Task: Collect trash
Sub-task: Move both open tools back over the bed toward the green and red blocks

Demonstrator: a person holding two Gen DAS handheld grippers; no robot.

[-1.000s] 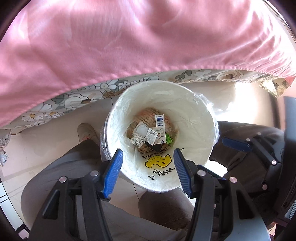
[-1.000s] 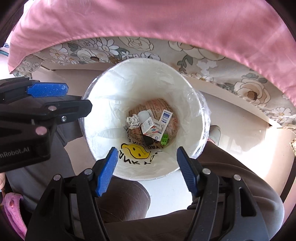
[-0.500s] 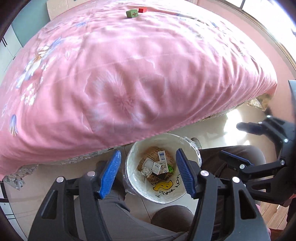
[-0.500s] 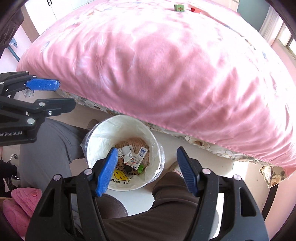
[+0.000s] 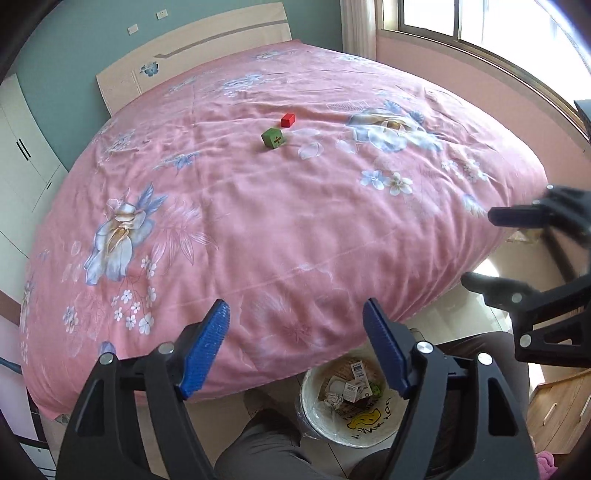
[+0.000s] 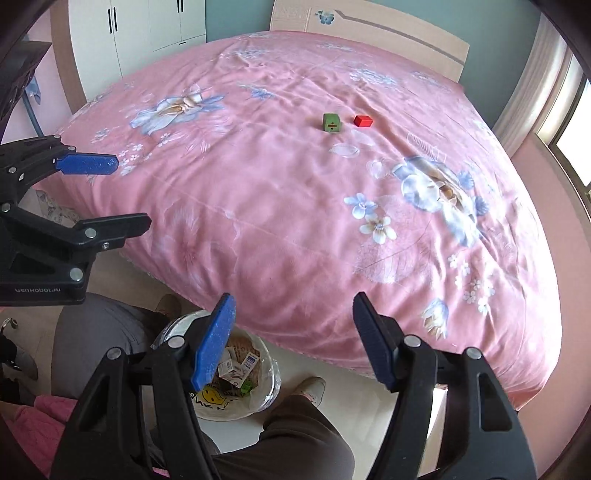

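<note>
A green block (image 5: 273,137) and a red block (image 5: 287,119) lie close together far out on the pink floral bedspread (image 5: 280,206); both show in the right wrist view too, green block (image 6: 331,122) and red block (image 6: 363,120). A white lined trash bin (image 5: 332,421) with small boxes and crumpled paper stands on the floor between the person's legs, below the bed edge; it also shows in the right wrist view (image 6: 271,384). My left gripper (image 5: 297,350) is open and empty above the bed edge. My right gripper (image 6: 291,341) is open and empty.
A wooden headboard (image 5: 192,62) stands at the far end of the bed. White wardrobes (image 6: 147,33) stand at the back left. A window (image 5: 491,33) is on the right wall. The person's legs (image 5: 266,454) flank the bin.
Both grippers have risen and tilted up from looking down into the bin. The whole bed top and the two blocks have come into view; the bin has dropped to the bottom of both views.
</note>
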